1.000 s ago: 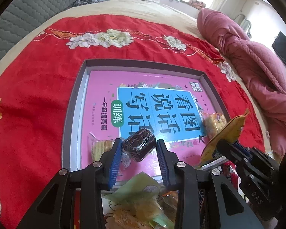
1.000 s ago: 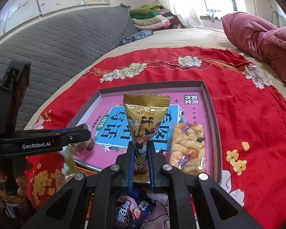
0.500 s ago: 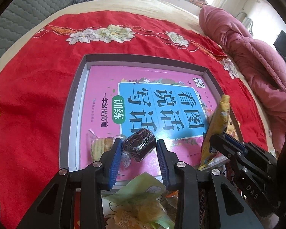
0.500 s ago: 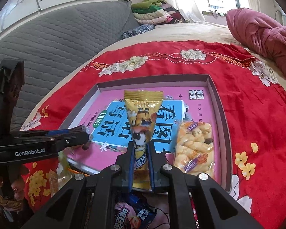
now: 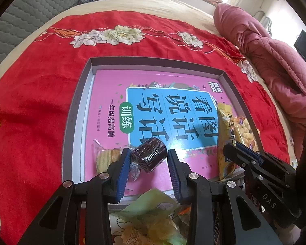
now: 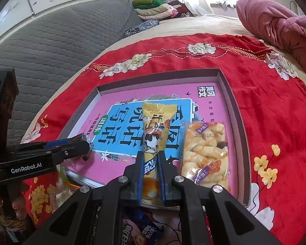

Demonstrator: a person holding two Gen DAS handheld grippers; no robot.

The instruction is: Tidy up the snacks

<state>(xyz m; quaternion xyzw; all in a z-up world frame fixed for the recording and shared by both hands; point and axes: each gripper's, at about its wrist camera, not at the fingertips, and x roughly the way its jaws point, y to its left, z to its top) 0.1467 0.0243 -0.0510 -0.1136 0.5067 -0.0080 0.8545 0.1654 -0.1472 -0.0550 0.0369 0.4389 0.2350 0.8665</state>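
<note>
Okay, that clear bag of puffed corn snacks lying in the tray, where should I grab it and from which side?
Pinch the puffed corn bag at its flat sealed near end, coming from the near side of the tray, low. It lies flat and lengthwise; the yellow packet in the right gripper crowds its left side.

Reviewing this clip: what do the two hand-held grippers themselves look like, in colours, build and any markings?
Both are matte black plastic with angular, cut-out linkage arms and silver round screw heads at the joints. The left hand-held gripper has blue ribbed pads lining its fingers; its side reads "GenRobot.AI" in white in the right wrist view. The right hand-held gripper has the same blue pads; its side shows "DAS". No cables or sleeves are visible.
</note>
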